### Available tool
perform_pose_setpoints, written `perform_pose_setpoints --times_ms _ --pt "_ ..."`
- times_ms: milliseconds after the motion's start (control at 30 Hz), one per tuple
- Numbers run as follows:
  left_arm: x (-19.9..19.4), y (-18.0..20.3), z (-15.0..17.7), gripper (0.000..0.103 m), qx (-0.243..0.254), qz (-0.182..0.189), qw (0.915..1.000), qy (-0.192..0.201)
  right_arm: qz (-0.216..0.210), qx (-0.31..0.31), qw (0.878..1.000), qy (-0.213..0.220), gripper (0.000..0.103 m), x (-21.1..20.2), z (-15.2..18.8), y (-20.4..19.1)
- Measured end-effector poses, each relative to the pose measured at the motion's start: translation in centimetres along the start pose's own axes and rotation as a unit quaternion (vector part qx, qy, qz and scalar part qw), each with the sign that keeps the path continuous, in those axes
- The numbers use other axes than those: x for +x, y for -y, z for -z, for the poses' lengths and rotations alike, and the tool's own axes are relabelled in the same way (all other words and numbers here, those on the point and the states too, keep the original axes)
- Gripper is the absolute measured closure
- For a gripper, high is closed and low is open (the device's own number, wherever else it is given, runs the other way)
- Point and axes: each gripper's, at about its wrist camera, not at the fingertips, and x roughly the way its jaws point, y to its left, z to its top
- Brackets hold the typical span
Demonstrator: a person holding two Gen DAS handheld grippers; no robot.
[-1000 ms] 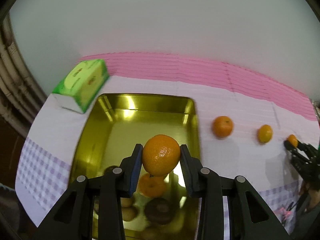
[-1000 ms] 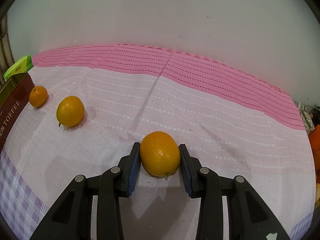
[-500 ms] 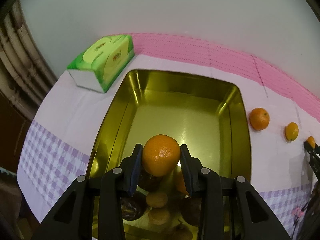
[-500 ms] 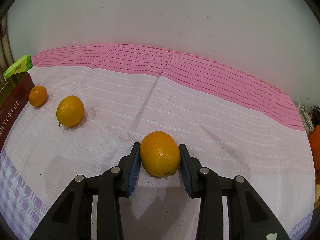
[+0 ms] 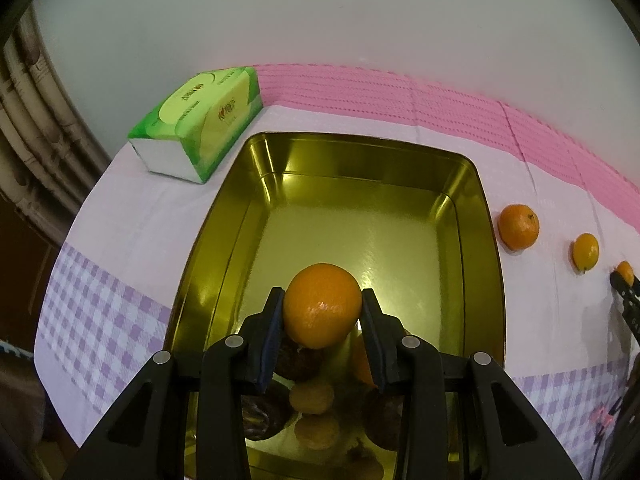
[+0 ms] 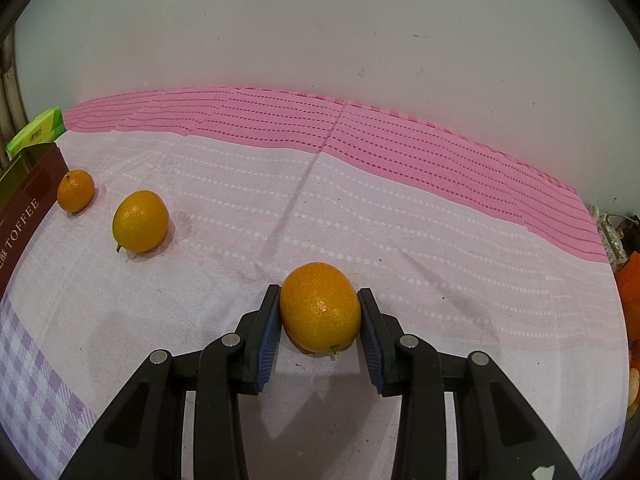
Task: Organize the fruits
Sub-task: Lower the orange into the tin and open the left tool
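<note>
Left gripper clamped on a round orange, held over the gold tin; open floor toward 12 o'clock, fruit heap at 6. Right gripper closed against an oval citrus resting on the tablecloth, long axis running 10 to 4, stem at 5. Tin well off at 9; left nearer for release.

Orange held over gold tin; second orange on cloth, two more near tin.
</note>
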Motion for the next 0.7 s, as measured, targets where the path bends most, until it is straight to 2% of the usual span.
perform_pose_setpoints --times_ms 433,700 --pt "0.0 1.1 0.5 0.064 0.032 -0.027 0.9991 0.009 0.001 -0.001 1.0 0.0 0.068 0.1 0.0 0.0" --pt "-0.1 1.2 0.5 0.064 0.032 -0.027 0.9991 0.009 0.002 -0.002 1.0 0.0 0.068 0.2 -0.1 0.0"
